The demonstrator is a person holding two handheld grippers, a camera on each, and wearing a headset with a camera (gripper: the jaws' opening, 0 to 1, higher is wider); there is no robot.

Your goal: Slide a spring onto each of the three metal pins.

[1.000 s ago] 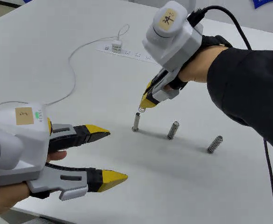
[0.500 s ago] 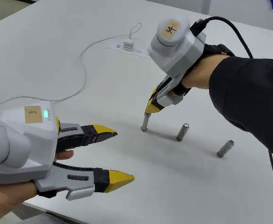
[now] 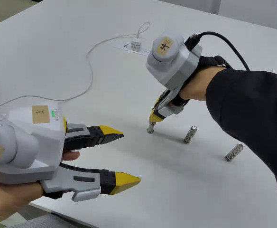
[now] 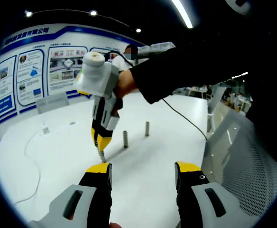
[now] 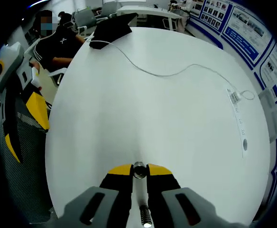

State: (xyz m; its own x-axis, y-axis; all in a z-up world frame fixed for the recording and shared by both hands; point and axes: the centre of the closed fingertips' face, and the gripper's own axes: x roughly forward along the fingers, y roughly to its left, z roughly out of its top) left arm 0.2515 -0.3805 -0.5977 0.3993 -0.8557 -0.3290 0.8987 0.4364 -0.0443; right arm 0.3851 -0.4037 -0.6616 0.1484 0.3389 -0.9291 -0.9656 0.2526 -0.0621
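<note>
Right claw is tipped steeply down over the near pin, yellow tips pinched together around a spring. In the right gripper view the thin silver coil runs up the narrow slot between the jaws, and the pin's round, shiny top sits right at the tips. Only the pin's short metal foot shows below the claw, standing upright on the white tabletop. To its right stand the middle pin and, well apart, the outer pin, each wrapped in a ribbed grey coil and leaning slightly. Left claw hangs low in the near corner, jaws spread wide with nothing between them, pointing towards the row of pins.
</note>
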